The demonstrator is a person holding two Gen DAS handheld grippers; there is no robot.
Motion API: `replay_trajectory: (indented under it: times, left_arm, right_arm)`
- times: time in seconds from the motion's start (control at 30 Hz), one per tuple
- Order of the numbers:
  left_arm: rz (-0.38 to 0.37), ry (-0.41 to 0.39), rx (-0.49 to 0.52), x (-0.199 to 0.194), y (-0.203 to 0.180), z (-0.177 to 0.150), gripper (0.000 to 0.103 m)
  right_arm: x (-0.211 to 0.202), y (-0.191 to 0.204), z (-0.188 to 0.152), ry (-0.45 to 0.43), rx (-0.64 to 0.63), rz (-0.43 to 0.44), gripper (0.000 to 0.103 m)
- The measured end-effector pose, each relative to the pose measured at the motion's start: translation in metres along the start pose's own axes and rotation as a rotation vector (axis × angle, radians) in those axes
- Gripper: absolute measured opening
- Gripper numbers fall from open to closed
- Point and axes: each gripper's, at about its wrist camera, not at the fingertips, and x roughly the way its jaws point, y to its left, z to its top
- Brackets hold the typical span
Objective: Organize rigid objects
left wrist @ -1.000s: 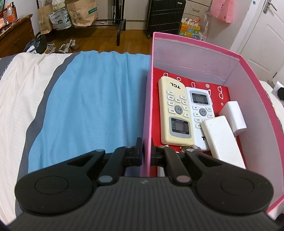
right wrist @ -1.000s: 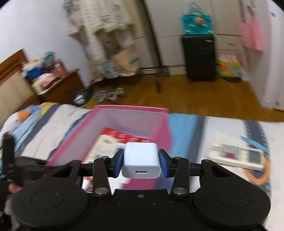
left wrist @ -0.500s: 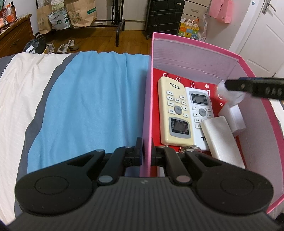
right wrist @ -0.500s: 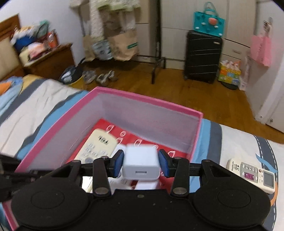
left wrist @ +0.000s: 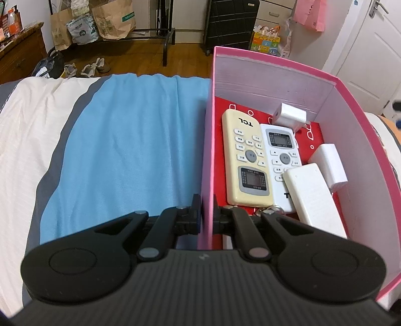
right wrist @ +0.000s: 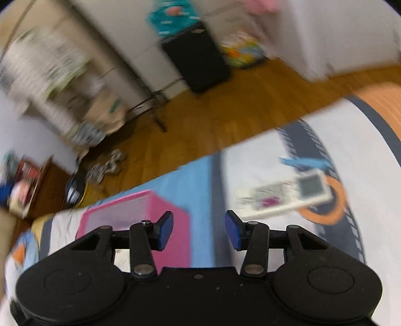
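Clamping the left wall of the pink box (left wrist: 207,160), the left gripper (left wrist: 207,217) has one finger outside the wall and one inside, its jaws clenched on the thin card. That box is open-topped, pink outside and pale within, with a red patterned floor. Inside it, nearest the gripped wall, lies a cream remote (left wrist: 246,160) marked TCL, buttons up, screen toward the gripper. A white remote (left wrist: 283,160) lies touching its right side. A white slab (left wrist: 314,198) rests over the white remote's near corner, and a white block (left wrist: 328,163) sits just beyond it against the box's right wall. A small white charger (left wrist: 290,116) sits tilted at the far end of the box, near the back wall, prongs pointing right.

The box stands on a bed (left wrist: 130,140), with a blue cloth panel to the box's left and cream bedding further left. Beyond the box are wood floor, paper bags (left wrist: 110,22), a black suitcase (left wrist: 231,22) and a white door (left wrist: 371,50).

The right wrist view is blurred. It shows the right gripper (right wrist: 198,232) released, blue pads (right wrist: 165,230) wide apart and nothing between them, above the bed to the box's right. Only this view shows a third remote (right wrist: 285,196), white with a grey screen, lying on the bedding well right of the box (right wrist: 135,225). The box's contents show only in the left view.
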Motion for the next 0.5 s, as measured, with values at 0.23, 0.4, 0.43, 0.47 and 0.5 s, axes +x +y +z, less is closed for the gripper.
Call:
replay_trajectory:
  times: [0.23,0.4,0.43,0.47,0.5]
  left_arm:
    - [0.006,0.0,0.003,-0.001,0.0,0.0,0.005]
    - [0.006,0.0,0.004,-0.001,0.001,0.0,0.005]
    - [0.005,0.0,0.004,-0.001,0.0,0.0,0.005]
    - [0.006,0.0,0.004,-0.001,0.0,0.0,0.005]
    - [0.006,0.001,0.006,-0.001,0.0,0.0,0.005]
  right_arm:
    - [0.027,-0.073,0.003,0.011,0.315,-0.08,0.054]
    - [0.049,-0.087,0.0,0.002,0.402,-0.07,0.055]
    - [0.053,-0.086,0.0,0.002,0.402,-0.077,0.055]
    - [0.056,-0.084,-0.001,0.004,0.401,-0.079,0.055]
    - [0.06,-0.083,-0.002,0.009,0.405,-0.081,0.056]
